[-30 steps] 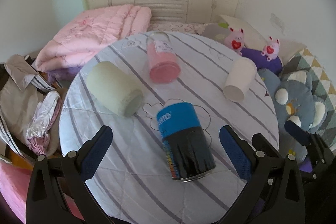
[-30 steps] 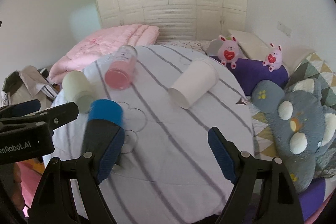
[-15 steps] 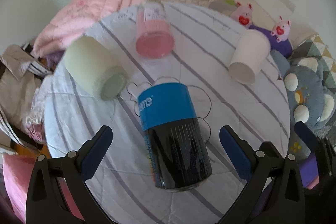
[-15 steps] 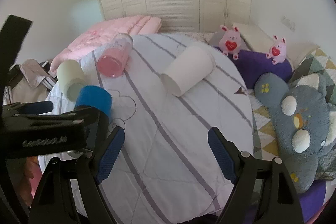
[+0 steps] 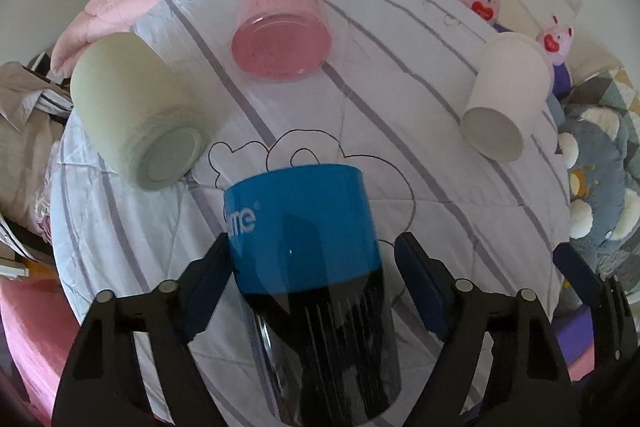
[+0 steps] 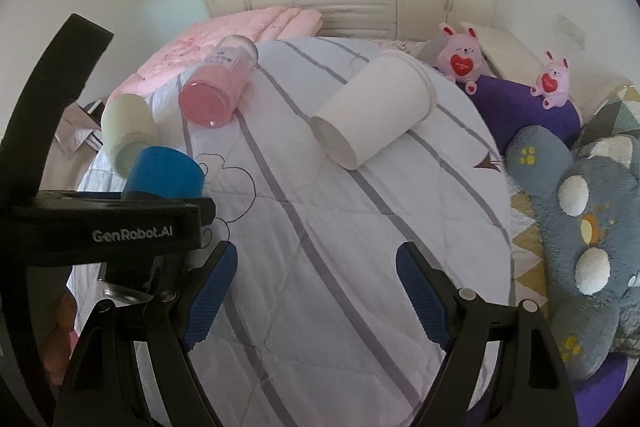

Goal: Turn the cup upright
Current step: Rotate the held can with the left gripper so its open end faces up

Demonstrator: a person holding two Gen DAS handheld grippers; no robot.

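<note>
I am straddling the blue cup [image 5: 308, 267] with spread left tongs [image 5: 312, 267]; glossy wall risks slipping. Right tongs [image 6: 316, 287] idling released.

Left gripper [image 5: 310, 281] — now advanced over the bed, jaws straddling the lying blue-and-black cup [image 5: 316, 267]; the cup fills far more of its view.

cup [image 5: 310, 267]: blue upper band, black lower body | lying on its side | between the left gripper's [image 5: 312, 279] fingers [image 5: 208, 291], left pad touching
</note>
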